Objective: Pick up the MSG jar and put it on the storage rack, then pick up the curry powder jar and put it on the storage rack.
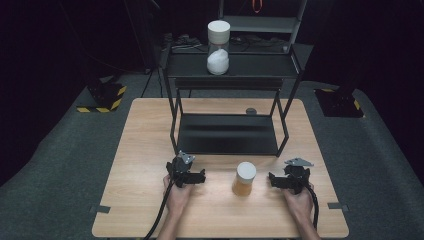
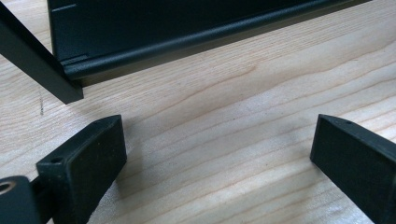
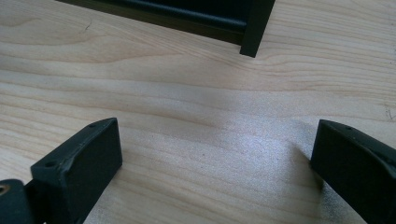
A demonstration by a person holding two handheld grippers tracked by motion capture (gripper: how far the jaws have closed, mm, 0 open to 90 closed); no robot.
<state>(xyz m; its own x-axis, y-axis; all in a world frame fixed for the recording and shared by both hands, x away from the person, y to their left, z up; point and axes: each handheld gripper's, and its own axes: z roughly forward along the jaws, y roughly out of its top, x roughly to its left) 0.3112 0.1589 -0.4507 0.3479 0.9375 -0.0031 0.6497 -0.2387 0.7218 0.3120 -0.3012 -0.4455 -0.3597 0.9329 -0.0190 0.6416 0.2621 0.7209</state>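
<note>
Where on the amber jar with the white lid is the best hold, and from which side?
Probably the amber body just below the white lid of the jar, approached level from its right by the right claw, whose jaws stand open beside it. The jar stands upright and apart from the black rack, so its round sides are free.

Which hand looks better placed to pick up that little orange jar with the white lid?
Probably the right. The right tongs sit slightly nearer the orange jar than the left tongs, pointing toward it. Both stand open and empty on the table.
</note>
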